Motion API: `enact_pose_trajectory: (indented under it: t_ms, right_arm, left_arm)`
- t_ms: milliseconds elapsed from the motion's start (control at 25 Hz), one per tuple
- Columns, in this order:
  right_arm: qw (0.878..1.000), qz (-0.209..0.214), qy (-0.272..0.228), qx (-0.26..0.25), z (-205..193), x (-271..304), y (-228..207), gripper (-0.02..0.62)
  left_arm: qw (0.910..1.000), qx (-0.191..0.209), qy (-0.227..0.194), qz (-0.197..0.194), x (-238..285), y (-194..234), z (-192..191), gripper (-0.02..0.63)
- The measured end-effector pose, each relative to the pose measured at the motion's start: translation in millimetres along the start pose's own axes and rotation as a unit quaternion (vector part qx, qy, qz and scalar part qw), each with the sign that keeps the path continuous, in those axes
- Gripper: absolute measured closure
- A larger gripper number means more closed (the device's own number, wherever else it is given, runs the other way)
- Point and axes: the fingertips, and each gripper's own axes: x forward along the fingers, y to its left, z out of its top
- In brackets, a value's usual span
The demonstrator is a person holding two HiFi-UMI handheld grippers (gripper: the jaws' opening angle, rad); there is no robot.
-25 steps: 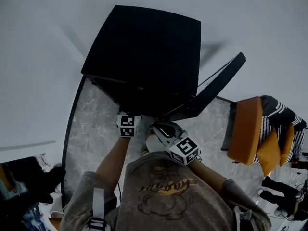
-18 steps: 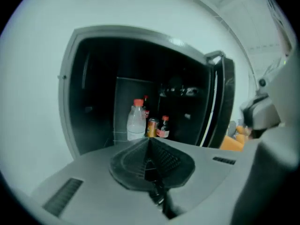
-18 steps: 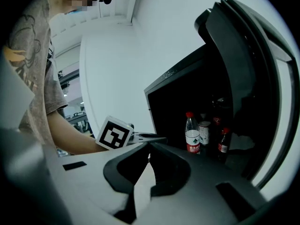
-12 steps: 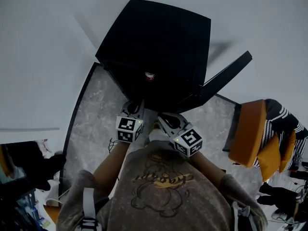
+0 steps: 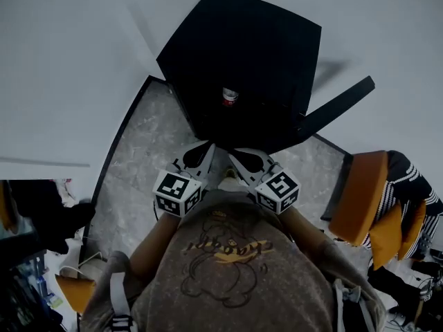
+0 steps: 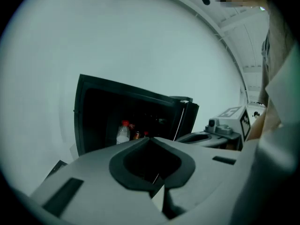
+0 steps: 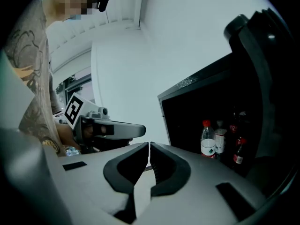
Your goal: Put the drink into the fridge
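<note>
The black fridge (image 5: 242,61) stands open, its door (image 5: 339,106) swung to the right. Inside stands a clear drink bottle with a red cap (image 5: 229,97), also in the left gripper view (image 6: 123,132) and the right gripper view (image 7: 207,139), next to dark cola bottles (image 7: 239,151). My left gripper (image 5: 205,147) (image 6: 149,139) is shut and empty, held back from the fridge opening. My right gripper (image 5: 235,154) (image 7: 149,144) is beside it, jaws together with nothing between them. Each gripper shows in the other's view: the right gripper (image 6: 220,130), the left gripper (image 7: 108,129).
The fridge sits on a grey marbled floor (image 5: 138,158) against a white wall. An orange chair (image 5: 360,199) with striped cloth over it stands at the right. Dark clutter and an orange object (image 5: 73,289) lie at the lower left.
Both grippers have drawn back from the fridge toward the person's body. The red-capped bottle, hidden a second ago, now shows standing inside the fridge.
</note>
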Motion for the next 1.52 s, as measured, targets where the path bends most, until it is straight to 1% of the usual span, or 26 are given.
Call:
enact_pose_trajectory:
  t_ms: [160, 320, 480, 760, 1040, 1160, 1280, 1520]
  right_arm:
    - [0.999, 0.038, 0.0, -0.019, 11, 7, 17, 0.572]
    - [0.997, 0.065, 0.001, -0.034, 15, 9, 27, 0.572]
    - [0.997, 0.072, 0.005, -0.037, 14, 10, 34, 0.572]
    - [0.996, 0.074, 0.006, -0.039, 10, 5, 36, 0.572]
    - [0.992, 0.11, 0.027, -0.063, 5, 2, 43, 0.572]
    - [0.989, 0.117, 0.037, -0.078, 0, 2, 44, 0.572]
    - [0.989, 0.121, 0.036, -0.082, 1, 4, 45, 0.572]
    - [0.987, 0.13, 0.033, -0.084, 3, -1, 47, 0.572]
  left_arm:
    - [0.9997, 0.009, -0.023, -0.001, -25, -2, 9, 0.601]
    - [0.9995, 0.012, -0.03, -0.001, -33, 1, 7, 0.601]
    - [0.9993, 0.014, -0.034, -0.004, -38, 1, 3, 0.601]
    - [0.9991, 0.015, -0.031, -0.026, -32, -9, -4, 0.601]
    - [0.9987, 0.013, -0.024, -0.043, -27, -17, -6, 0.601]
    - [0.9985, 0.015, -0.019, -0.05, -25, -20, -8, 0.601]
    - [0.9982, 0.021, -0.013, -0.054, -24, -20, -11, 0.601]
    - [0.9977, 0.024, -0.021, -0.06, -21, -30, -8, 0.6]
